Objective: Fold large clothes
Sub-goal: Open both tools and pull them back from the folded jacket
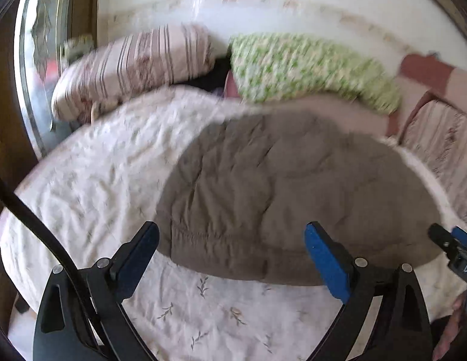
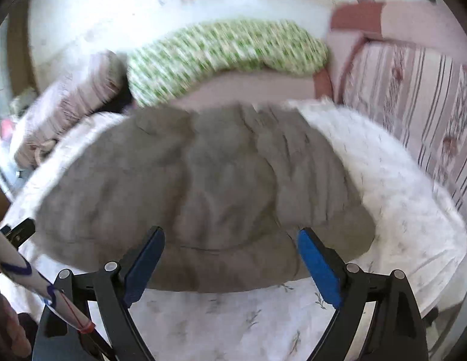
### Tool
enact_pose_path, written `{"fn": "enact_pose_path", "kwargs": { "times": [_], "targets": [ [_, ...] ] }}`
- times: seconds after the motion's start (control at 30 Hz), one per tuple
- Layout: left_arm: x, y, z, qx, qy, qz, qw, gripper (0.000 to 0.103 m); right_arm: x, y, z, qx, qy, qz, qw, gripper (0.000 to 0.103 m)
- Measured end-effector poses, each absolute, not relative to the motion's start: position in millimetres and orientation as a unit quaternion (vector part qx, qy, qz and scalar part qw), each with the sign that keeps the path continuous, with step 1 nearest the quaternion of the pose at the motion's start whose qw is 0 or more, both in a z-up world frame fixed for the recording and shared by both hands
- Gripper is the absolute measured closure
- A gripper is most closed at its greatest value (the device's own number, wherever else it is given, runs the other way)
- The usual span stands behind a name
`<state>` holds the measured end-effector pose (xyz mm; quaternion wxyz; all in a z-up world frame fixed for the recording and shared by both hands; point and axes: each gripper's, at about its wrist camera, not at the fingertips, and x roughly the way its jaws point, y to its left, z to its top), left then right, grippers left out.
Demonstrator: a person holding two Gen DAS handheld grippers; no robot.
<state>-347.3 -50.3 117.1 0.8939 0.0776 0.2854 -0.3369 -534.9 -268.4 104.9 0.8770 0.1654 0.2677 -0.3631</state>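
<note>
A large grey-brown padded garment (image 1: pixel 281 192) lies spread over a white quilted bedspread with small leaf prints (image 1: pixel 92 168), filling the middle of both frames; its gathered hem runs along the lower edge, nearest the cameras. Both views are blurred.

In the left wrist view, the left gripper (image 1: pixel 232 258) sits at the bottom of the frame with its blue-padded fingers spread wide, holding nothing; the hem of the garment shows between them. At the right edge of that frame the tip of the right gripper (image 1: pixel 456 246) shows, above the garment's lower right corner.

In the right wrist view, the right gripper (image 2: pixel 230 258) is likewise spread wide and empty, with the garment's (image 2: pixel 200 186) hem between its fingers and the bedspread (image 2: pixel 399 198) showing below and to the right.

In the upper part of the frames, beyond the garment, lie a green-and-white patterned bolster (image 1: pixel 308 69), a pink striped pillow (image 1: pixel 131 69) at upper left, and another pink striped cushion (image 2: pixel 420 102) at right.
</note>
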Motion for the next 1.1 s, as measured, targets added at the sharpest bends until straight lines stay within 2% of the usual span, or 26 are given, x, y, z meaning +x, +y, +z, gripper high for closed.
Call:
{"fn": "enact_pose_path", "kwargs": {
  "times": [0.13,0.47,0.57,0.67,0.8,1.1],
  "targets": [
    [-378.7,-24.2,153.3,0.060,0.238,-0.343,0.907,0.006,-542.7,-237.4,136.5,0.156,0.242,-0.343,0.894,0.009],
    [-446.0,44.7,183.6,0.044,0.194,-0.348,0.916,0.006,-591.9,-164.9,165.2,0.153,0.229,-0.366,0.889,0.009],
    [-468.3,58.0,203.6,0.045,0.156,-0.354,0.921,0.004,-613.8,-135.7,190.0,0.130,0.191,-0.376,0.897,0.009],
    [-482.9,65.4,221.9,0.045,0.130,-0.360,0.923,0.002,-628.5,-111.8,214.4,0.098,0.142,-0.380,0.909,0.001],
    [-486.0,66.2,226.0,0.043,0.114,-0.346,0.930,0.000,-638.3,-92.7,228.1,0.050,0.086,-0.404,0.909,0.000],
    [-466.3,50.2,195.8,0.061,0.164,-0.362,0.916,0.000,-604.7,-102.5,195.7,0.057,0.152,-0.383,0.909,0.000]
  ]
}}
